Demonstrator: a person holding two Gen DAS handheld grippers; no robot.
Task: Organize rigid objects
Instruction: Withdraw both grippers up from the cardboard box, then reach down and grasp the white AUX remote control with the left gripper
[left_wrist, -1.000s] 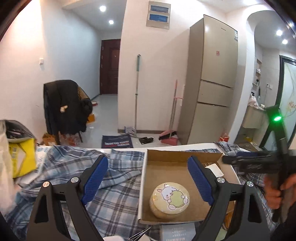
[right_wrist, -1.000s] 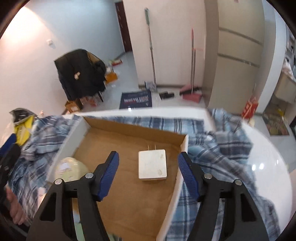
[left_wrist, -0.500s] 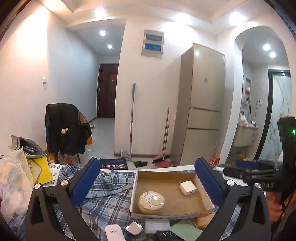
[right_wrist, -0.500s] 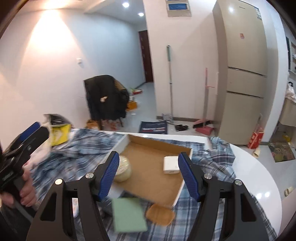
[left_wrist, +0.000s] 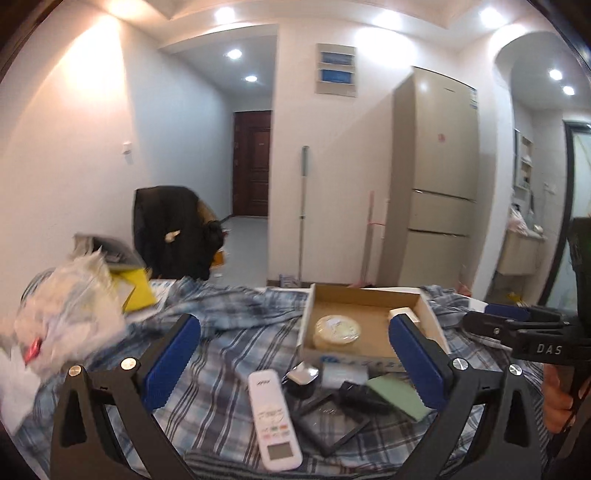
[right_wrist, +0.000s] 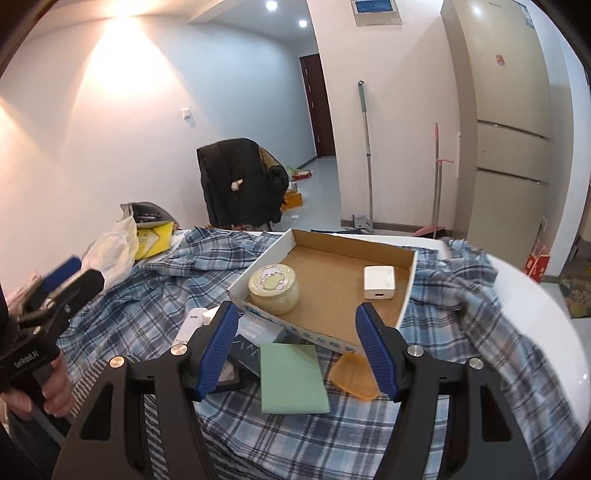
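An open cardboard box (right_wrist: 354, 251) lies on a plaid cloth. Inside it stand a round cream tin with a rabbit lid (right_wrist: 273, 286) and a white charger cube (right_wrist: 378, 282). In front of the box lie a white remote (left_wrist: 275, 417), a green card (right_wrist: 291, 376), an amber flat piece (right_wrist: 354, 374) and a black frame (left_wrist: 328, 417). My left gripper (left_wrist: 293, 350) hangs open wide, empty, back from the box (left_wrist: 365, 295) and above the remote. My right gripper (right_wrist: 297, 347) is open and empty above the green card.
A white plastic bag (left_wrist: 66, 310) and a yellow packet (left_wrist: 135, 291) sit at the cloth's left. The round white table's edge (right_wrist: 535, 314) shows at right. Behind are a chair with a black jacket (right_wrist: 240, 181), a mop (right_wrist: 365, 147) and a fridge (left_wrist: 436, 177).
Both grippers have drawn back from the box and risen a little, bringing the loose items before it into view. The left jaws have spread wider. Tin and charger stay in the box.
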